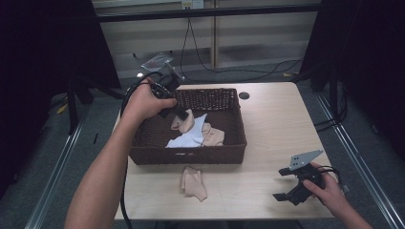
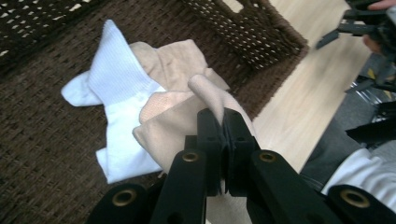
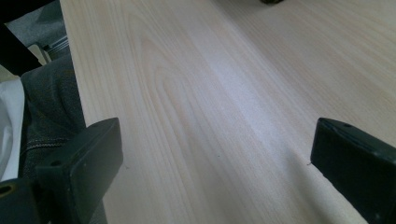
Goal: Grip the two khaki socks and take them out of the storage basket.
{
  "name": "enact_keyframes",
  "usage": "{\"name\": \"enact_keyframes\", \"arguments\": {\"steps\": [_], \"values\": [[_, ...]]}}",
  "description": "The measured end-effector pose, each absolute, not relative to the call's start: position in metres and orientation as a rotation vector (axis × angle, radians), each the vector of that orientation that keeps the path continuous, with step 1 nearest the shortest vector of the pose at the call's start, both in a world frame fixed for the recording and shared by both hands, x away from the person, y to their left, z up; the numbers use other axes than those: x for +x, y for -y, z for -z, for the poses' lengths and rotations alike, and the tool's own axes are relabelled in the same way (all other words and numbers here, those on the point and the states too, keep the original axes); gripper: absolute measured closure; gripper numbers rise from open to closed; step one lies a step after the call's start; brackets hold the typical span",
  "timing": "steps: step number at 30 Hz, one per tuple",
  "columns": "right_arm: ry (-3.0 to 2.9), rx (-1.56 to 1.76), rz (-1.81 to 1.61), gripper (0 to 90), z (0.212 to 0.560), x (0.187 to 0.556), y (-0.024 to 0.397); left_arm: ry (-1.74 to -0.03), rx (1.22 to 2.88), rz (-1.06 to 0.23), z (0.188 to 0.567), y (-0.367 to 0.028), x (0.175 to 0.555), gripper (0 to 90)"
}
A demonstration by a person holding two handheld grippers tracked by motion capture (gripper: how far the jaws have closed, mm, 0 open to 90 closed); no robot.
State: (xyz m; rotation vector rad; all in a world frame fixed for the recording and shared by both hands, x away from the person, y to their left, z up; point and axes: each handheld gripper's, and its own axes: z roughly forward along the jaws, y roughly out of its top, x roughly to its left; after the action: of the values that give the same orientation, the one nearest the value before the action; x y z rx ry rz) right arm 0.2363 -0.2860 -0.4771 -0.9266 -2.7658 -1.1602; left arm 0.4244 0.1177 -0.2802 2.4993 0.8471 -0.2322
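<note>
A dark wicker basket point(image 1: 229, 148) stands on the pale wooden table point(image 1: 267, 124). Over its inside my left gripper point(image 1: 179, 114) is shut on a beige sock point(image 1: 184, 123), which hangs from the jaws. From the left gripper view the same beige sock point(image 2: 173, 126) is pinched between the black jaws of the left gripper point(image 2: 223, 122), above a white sock point(image 2: 112, 93) and another beige sock point(image 2: 175, 60) lying on the basket floor. A further beige sock point(image 1: 193, 183) lies on the table in front of the basket. My right gripper point(image 1: 282, 183) rests open near the table's front right, over bare wood.
The basket's near wall point(image 2: 252, 37) and the table edge lie to the right in the left gripper view. A round cable hole point(image 1: 244, 95) sits behind the basket. Cables run across the floor beyond the table. The person's trouser leg point(image 3: 46, 102) is beside the table's front edge.
</note>
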Motion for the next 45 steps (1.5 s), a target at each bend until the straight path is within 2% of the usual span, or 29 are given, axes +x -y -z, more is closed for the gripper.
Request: {"name": "enact_keyframes", "arguments": {"steps": [22,40,41,42,44,45], "values": [[2.766,-0.928,1.163,2.3,0.477,0.236,0.286,-0.695,2.527,0.272,0.264,-0.107,0.394,87.3],[2.764,-0.925,1.162,2.3,0.476,0.236,0.285,-0.465,2.535,0.332,0.280,-0.083,0.343,86.6],[2.763,-0.923,1.167,2.3,0.476,0.236,0.285,-0.456,2.530,0.345,0.283,-0.081,0.342,85.2],[2.760,-0.924,1.168,2.3,0.476,0.236,0.285,-0.466,2.513,0.341,0.285,-0.081,0.341,79.7],[2.760,-0.925,1.167,2.3,0.476,0.236,0.285,-0.464,2.502,0.355,0.289,-0.082,0.342,61.8],[2.762,-0.922,1.168,2.3,0.476,0.236,0.285,-0.455,2.494,0.354,0.291,-0.082,0.342,55.6]]}}
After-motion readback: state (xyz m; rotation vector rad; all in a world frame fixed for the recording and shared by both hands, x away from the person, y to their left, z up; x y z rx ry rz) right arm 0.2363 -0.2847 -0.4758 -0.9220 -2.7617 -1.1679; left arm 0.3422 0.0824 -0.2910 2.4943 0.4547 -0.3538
